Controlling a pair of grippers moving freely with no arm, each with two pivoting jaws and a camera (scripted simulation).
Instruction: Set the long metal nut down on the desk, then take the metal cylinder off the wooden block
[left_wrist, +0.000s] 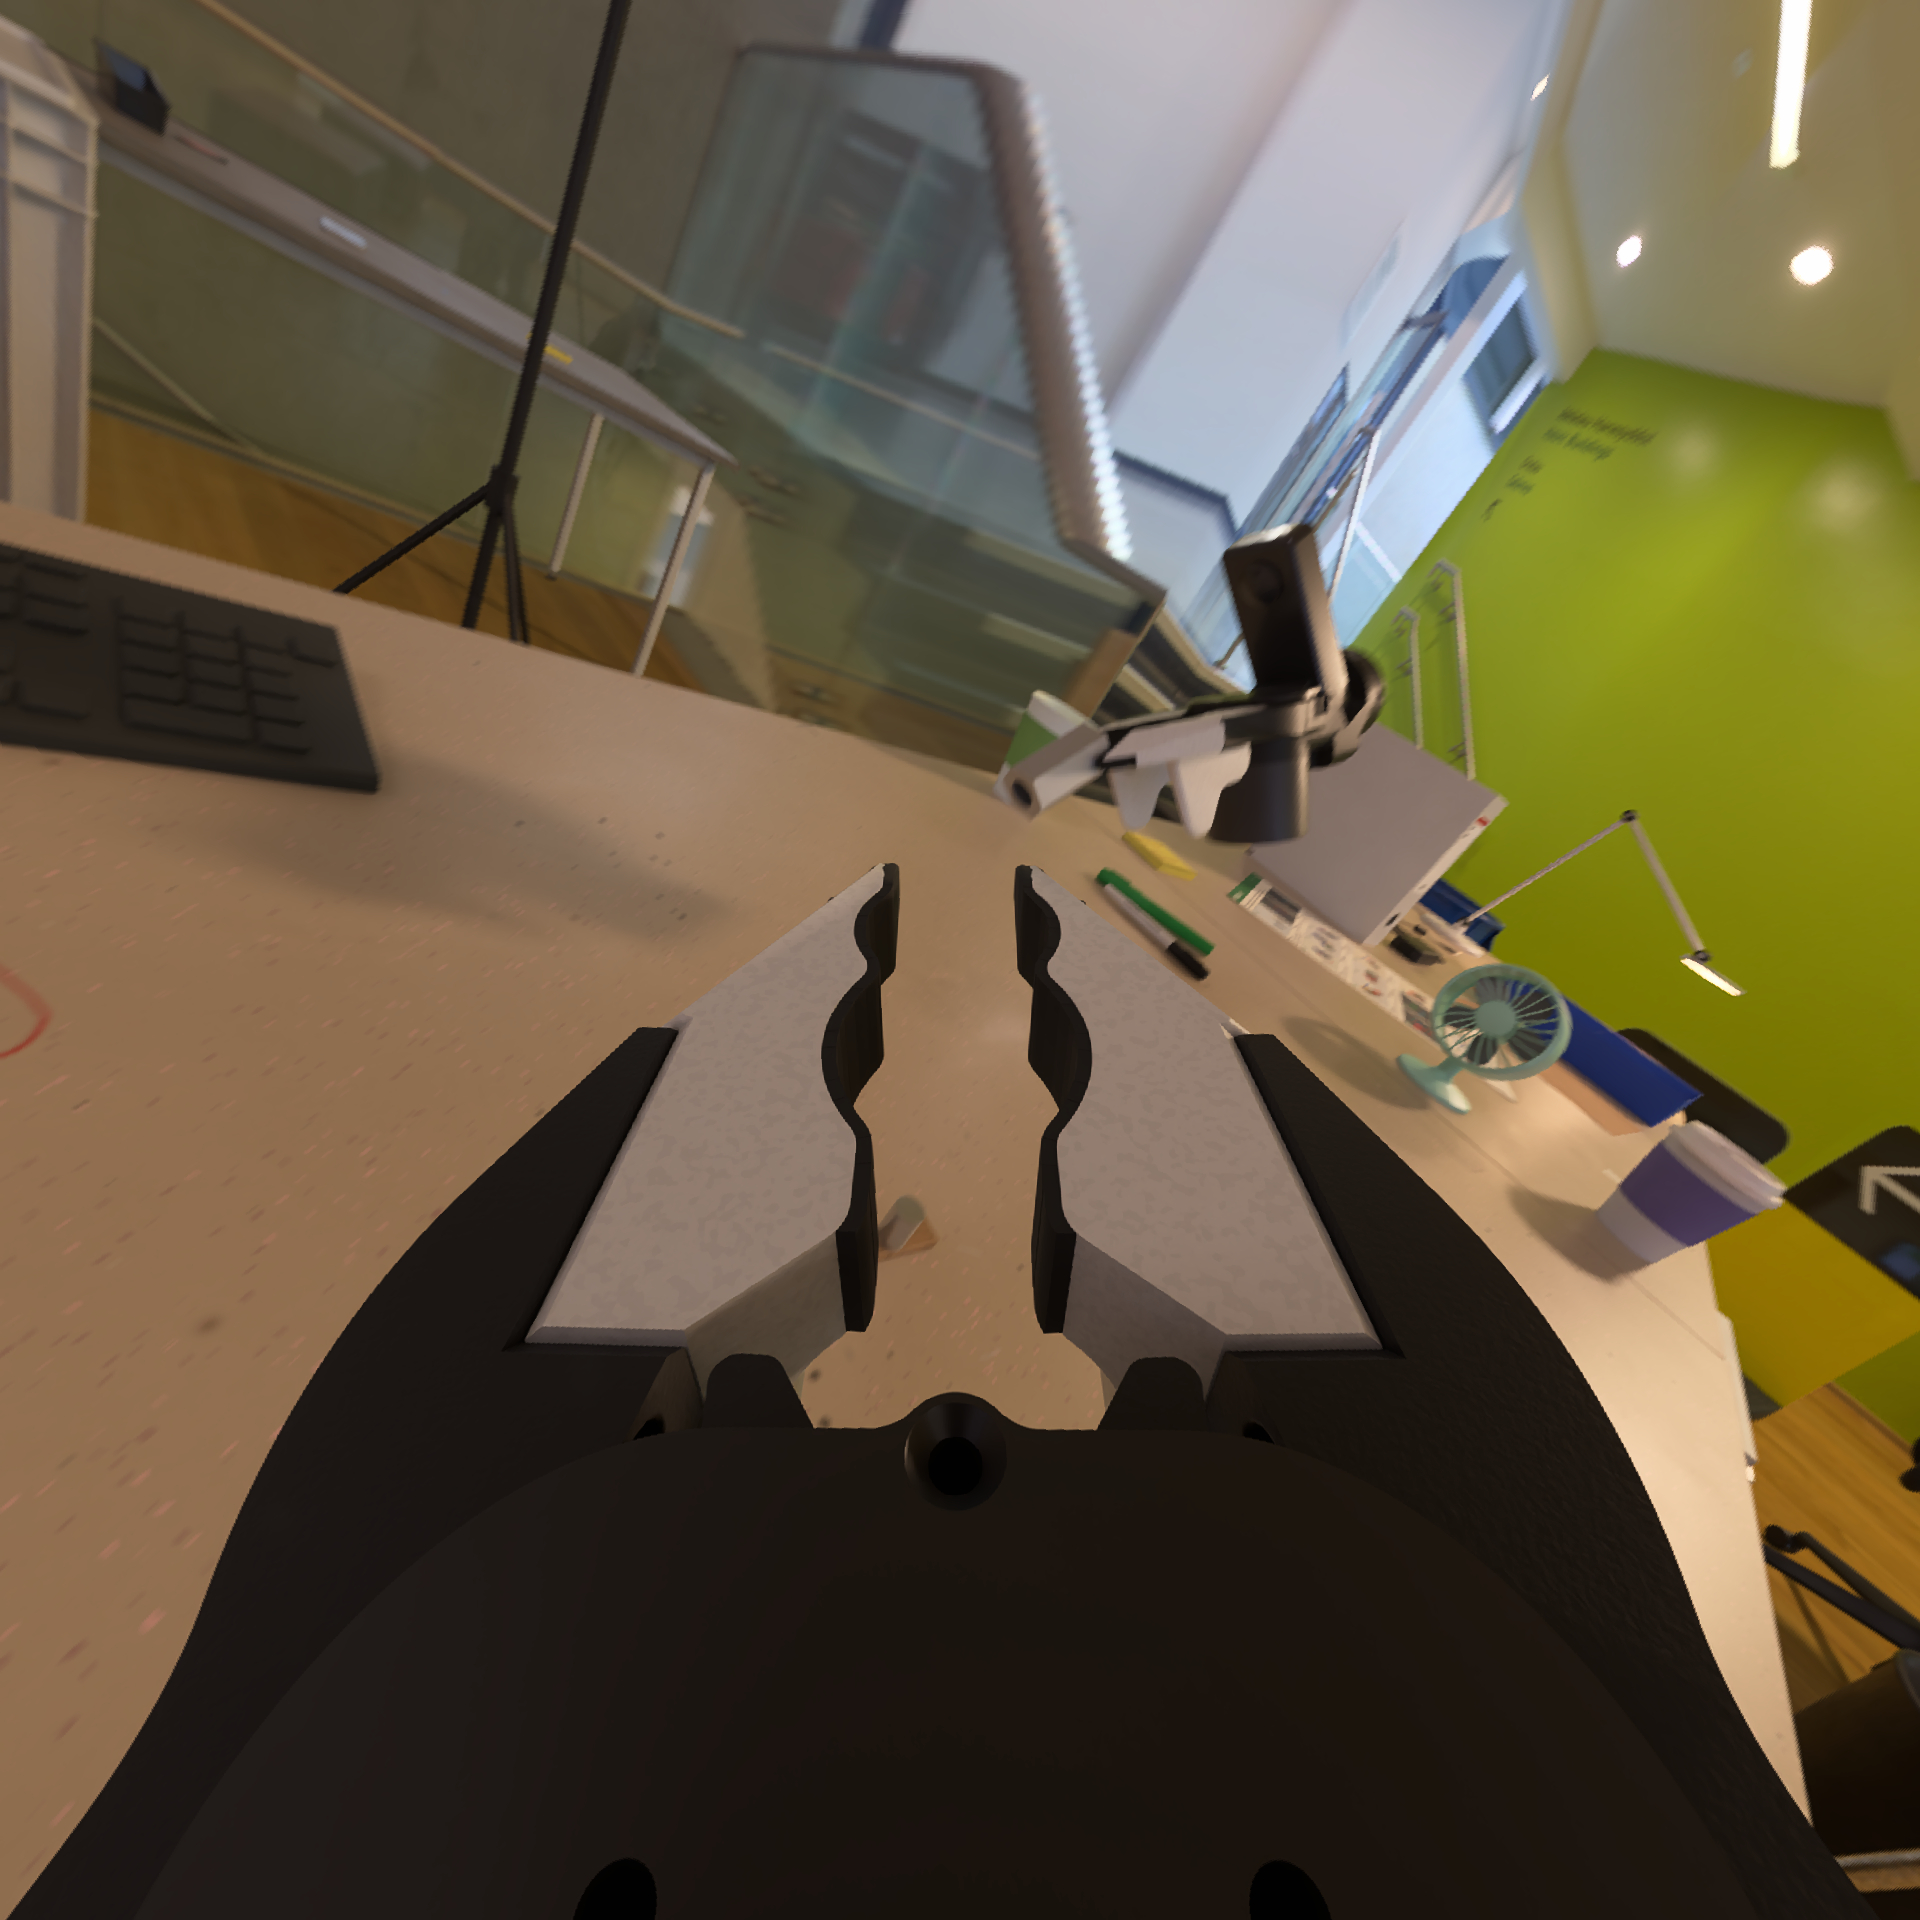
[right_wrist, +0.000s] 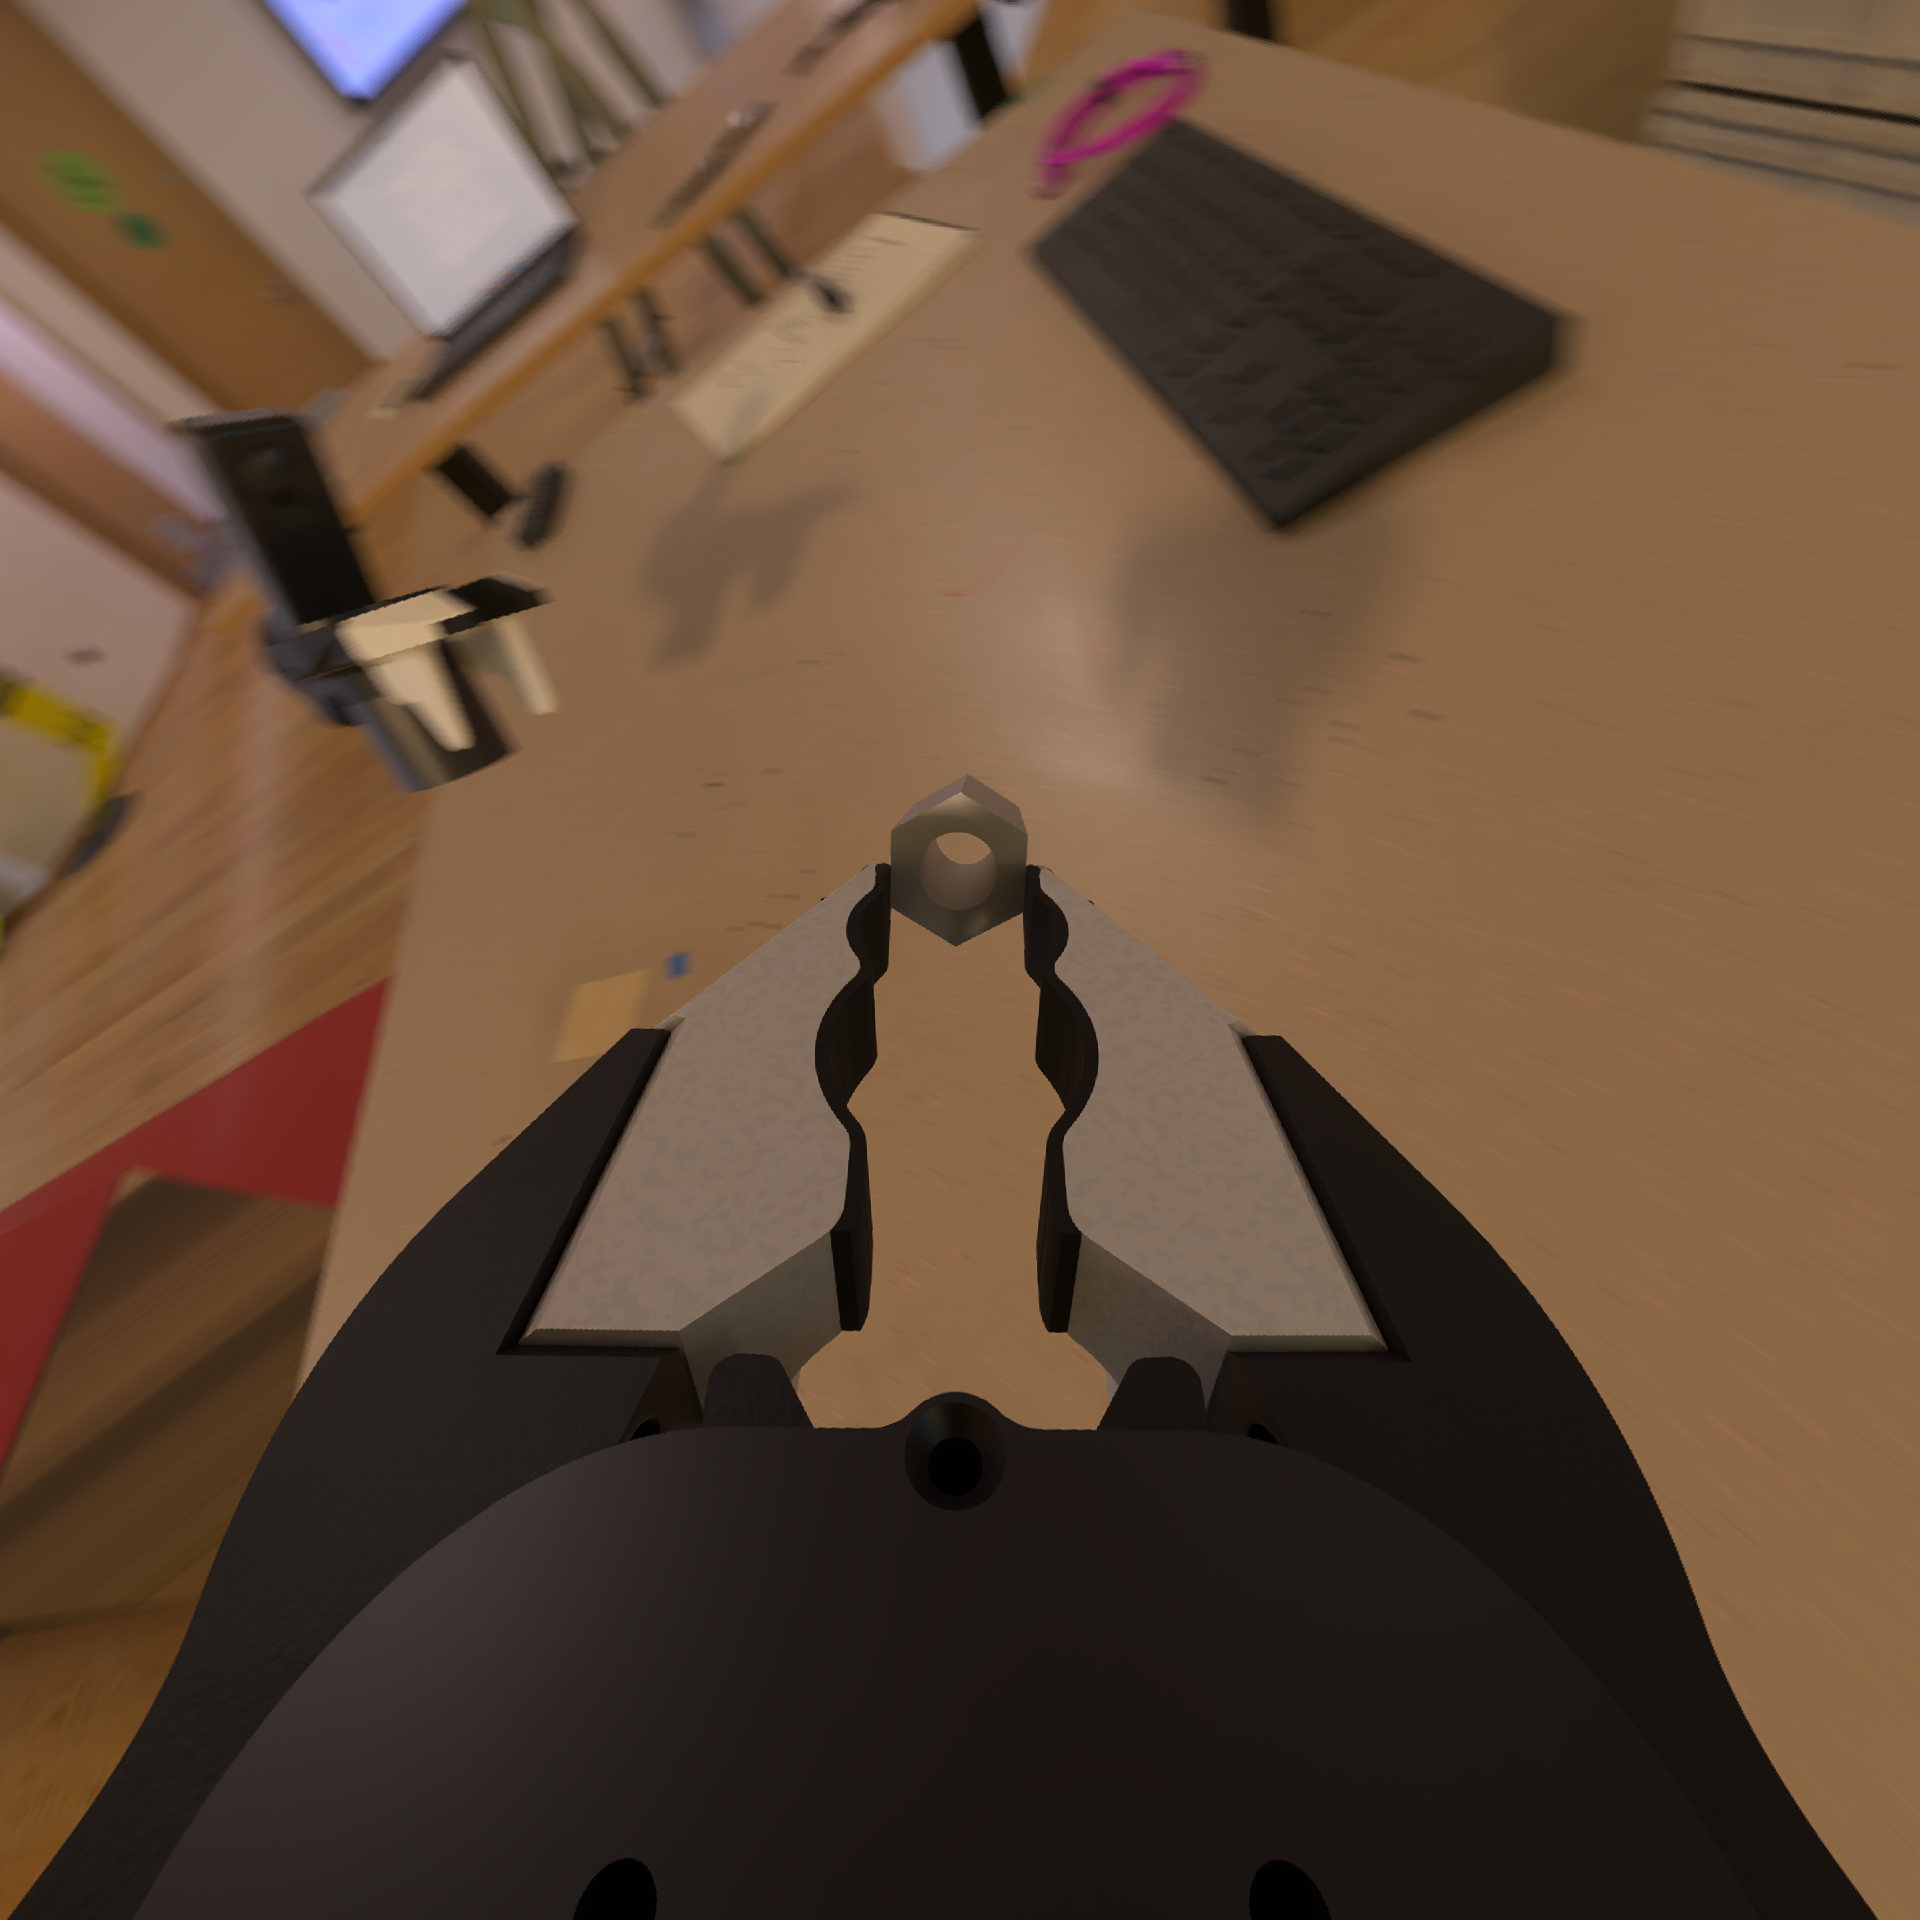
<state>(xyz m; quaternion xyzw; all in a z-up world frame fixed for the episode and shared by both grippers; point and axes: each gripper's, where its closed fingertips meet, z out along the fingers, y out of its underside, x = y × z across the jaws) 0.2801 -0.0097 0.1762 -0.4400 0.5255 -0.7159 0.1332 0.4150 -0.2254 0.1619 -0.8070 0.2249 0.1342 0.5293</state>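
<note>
The speckled beige desk (left_wrist: 520, 1039) carried a black keyboard (left_wrist: 177, 675), a green marker (left_wrist: 1153, 920), a teal desk fan (left_wrist: 1491, 1029), a purple-banded cup (left_wrist: 1683, 1195), and a small wooden block (left_wrist: 906, 1231) topped by a metal cylinder (left_wrist: 902, 1210).

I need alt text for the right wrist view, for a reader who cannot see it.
The right tool grips a grey hexagonal long metal nut between its fingertips, above a light brown wooden desk. A black keyboard lies farther away, and the left tool is at the left.
</note>
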